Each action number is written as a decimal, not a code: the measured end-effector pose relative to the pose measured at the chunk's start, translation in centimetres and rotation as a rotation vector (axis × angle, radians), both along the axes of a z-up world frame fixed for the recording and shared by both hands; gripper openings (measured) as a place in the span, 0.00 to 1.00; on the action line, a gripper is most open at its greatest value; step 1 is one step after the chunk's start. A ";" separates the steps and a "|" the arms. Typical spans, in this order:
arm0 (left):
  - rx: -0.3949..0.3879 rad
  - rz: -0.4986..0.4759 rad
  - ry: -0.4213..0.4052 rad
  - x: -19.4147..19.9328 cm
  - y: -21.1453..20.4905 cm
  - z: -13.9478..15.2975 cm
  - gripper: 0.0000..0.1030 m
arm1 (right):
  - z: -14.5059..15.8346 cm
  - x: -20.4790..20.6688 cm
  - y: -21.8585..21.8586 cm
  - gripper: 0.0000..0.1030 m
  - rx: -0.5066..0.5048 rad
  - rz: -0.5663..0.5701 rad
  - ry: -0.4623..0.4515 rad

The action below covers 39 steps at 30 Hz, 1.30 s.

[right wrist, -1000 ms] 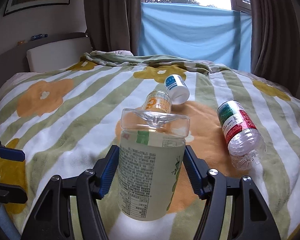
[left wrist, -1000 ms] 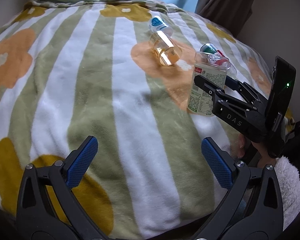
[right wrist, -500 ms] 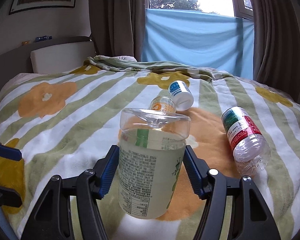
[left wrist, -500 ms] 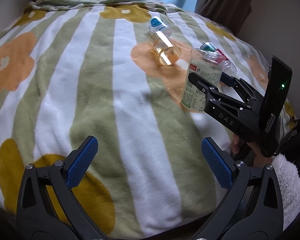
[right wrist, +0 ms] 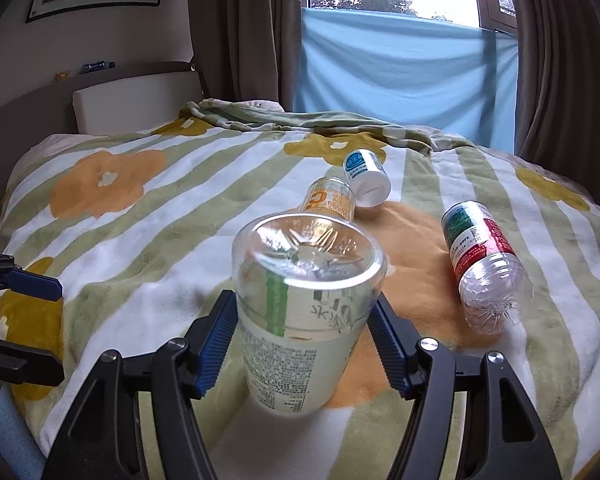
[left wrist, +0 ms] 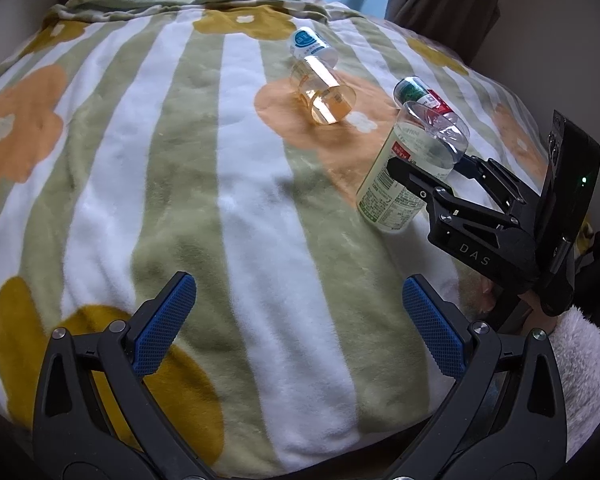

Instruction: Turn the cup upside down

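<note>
Our right gripper (right wrist: 302, 344) clamps the clear plastic cup (right wrist: 300, 320), base up, tilted, over fleecy blanket (right wrist: 140, 240); three bottles behind; left gripper (left wrist: 296, 320) fingers apart

Bed (right wrist: 148, 240): striped, flowered fleece blanket.
Orange-label cup (right wrist: 332, 202): on its side, mid-blanket.
Blue-label cup (right wrist: 366, 176): on its side, touching it.
Red-green cup (right wrist: 480, 256): lying apart, rightward.

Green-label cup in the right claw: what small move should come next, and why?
Probably lower it a little onto the blanket, then open. The green-label cup is already closed end up, gripped by the right claw, its open rim apparently at the fabric.
</note>
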<state>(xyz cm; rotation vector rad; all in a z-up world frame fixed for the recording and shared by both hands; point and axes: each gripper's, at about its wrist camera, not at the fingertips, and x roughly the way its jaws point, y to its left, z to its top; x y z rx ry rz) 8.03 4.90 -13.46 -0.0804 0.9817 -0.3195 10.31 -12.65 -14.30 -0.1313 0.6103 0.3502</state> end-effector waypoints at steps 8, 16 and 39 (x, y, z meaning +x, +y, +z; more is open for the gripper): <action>0.000 0.006 0.002 -0.1 0.1 0.2 1.00 | 0.9 -0.9 0.2 0.77 -0.003 0.007 -0.056; 0.003 0.012 -0.005 -0.2 0.1 0.2 1.00 | 1.8 -2.3 -1.1 0.83 0.031 -0.020 -0.062; 0.078 0.120 -0.526 -5.4 -2.5 15.0 1.00 | 16.6 -9.9 -4.0 1.00 0.007 -0.256 -0.254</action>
